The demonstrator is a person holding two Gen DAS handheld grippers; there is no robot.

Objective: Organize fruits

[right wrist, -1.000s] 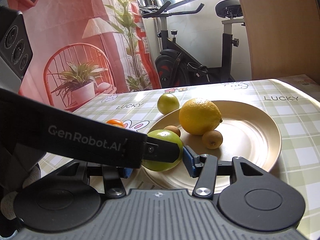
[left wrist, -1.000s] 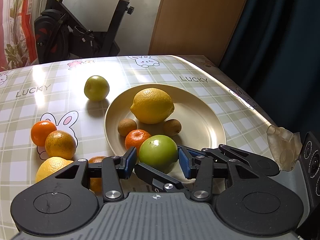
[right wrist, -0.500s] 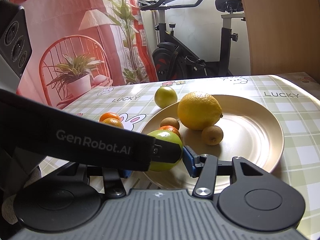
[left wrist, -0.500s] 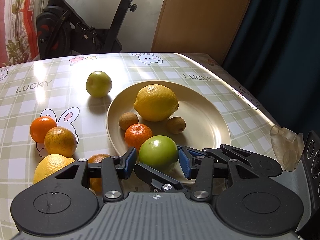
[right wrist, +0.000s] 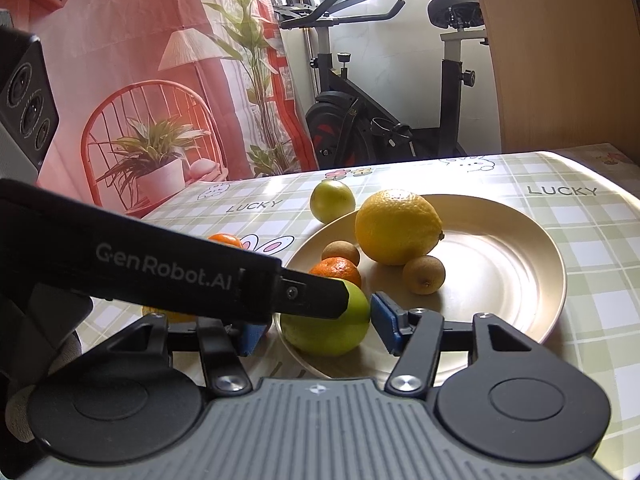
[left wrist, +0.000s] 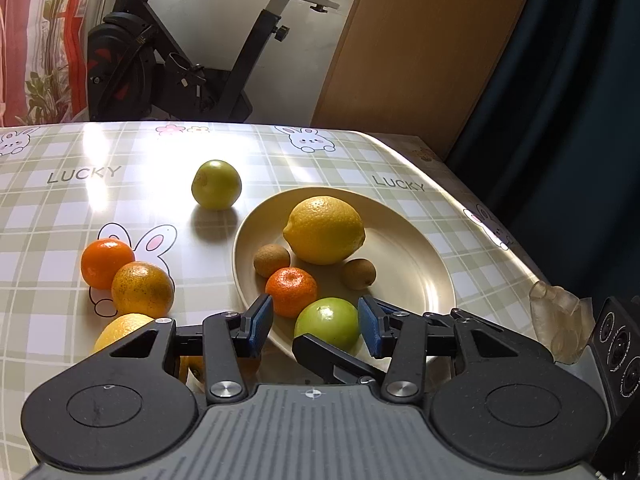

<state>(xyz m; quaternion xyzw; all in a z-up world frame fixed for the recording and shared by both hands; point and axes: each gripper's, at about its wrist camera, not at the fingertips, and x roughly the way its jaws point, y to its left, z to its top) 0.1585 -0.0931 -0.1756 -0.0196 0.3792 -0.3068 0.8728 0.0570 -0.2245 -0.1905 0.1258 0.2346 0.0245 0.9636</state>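
Observation:
A cream plate [left wrist: 412, 264] [right wrist: 520, 280] holds a large lemon [left wrist: 324, 229] [right wrist: 398, 227], two small brown fruits [left wrist: 272, 260] [left wrist: 359, 274], a mandarin [left wrist: 291, 291] [right wrist: 336, 272] and a green apple [left wrist: 327, 324] [right wrist: 324, 330] at its near rim. My left gripper [left wrist: 314, 326] is open, its blue pads apart on either side of the apple. My right gripper [right wrist: 316, 330] is open around the same apple; the left gripper's finger crosses in front of it.
On the checked tablecloth left of the plate lie a second green apple [left wrist: 216, 184] [right wrist: 332, 201], a mandarin [left wrist: 107, 263], an orange [left wrist: 142, 289] and a lemon [left wrist: 120, 330]. A crumpled clear wrapper [left wrist: 560, 320] lies at the right table edge. An exercise bike [left wrist: 168, 72] stands beyond the table.
My left gripper's jaws have opened away from the green apple, which now rests on the plate's near rim. Both grippers have pulled back slightly.

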